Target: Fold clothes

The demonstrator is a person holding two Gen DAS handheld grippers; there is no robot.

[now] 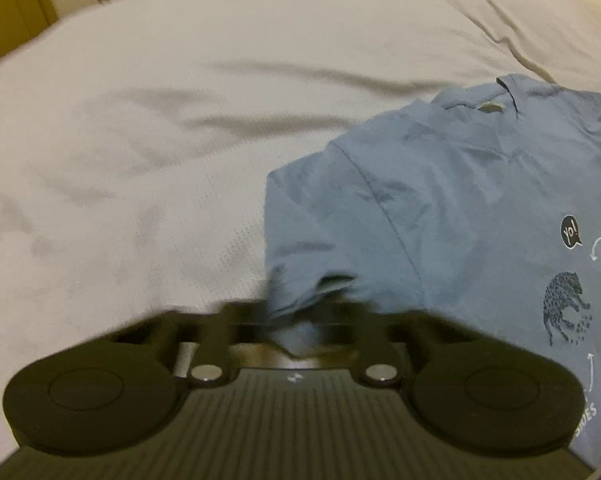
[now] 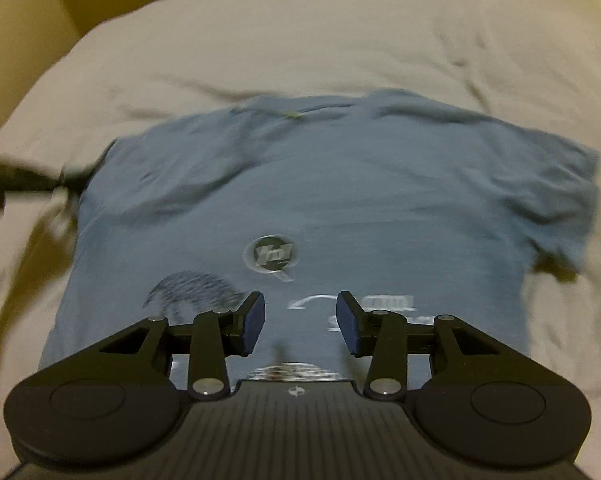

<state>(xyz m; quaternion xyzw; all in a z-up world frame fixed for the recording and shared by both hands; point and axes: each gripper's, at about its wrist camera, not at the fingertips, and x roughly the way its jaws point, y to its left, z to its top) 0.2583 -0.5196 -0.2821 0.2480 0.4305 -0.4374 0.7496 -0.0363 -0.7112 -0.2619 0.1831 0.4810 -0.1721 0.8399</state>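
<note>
Left gripper [image 1: 296,320] apparently pinching blue T-shirt [image 1: 460,208] sleeve, right gripper [image 2: 300,320] parted

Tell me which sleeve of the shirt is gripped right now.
The sleeve on the left gripper's side; its hem is pinched there. The other sleeve lies free on the bed; the right gripper is open.

Readable marks, as seen past my fingers:

1. Blue T-shirt [image 1: 460,200], chest print: a black speech bubble [image 1: 570,232] lettered "yo!" in white.
2. Same shirt, lower edge of the print: white capitals [image 1: 586,420] ending in "…SIDES"; the first letters are cut off.
3. Other white lettering beside the arrows: too blurred to read in either view.
</note>
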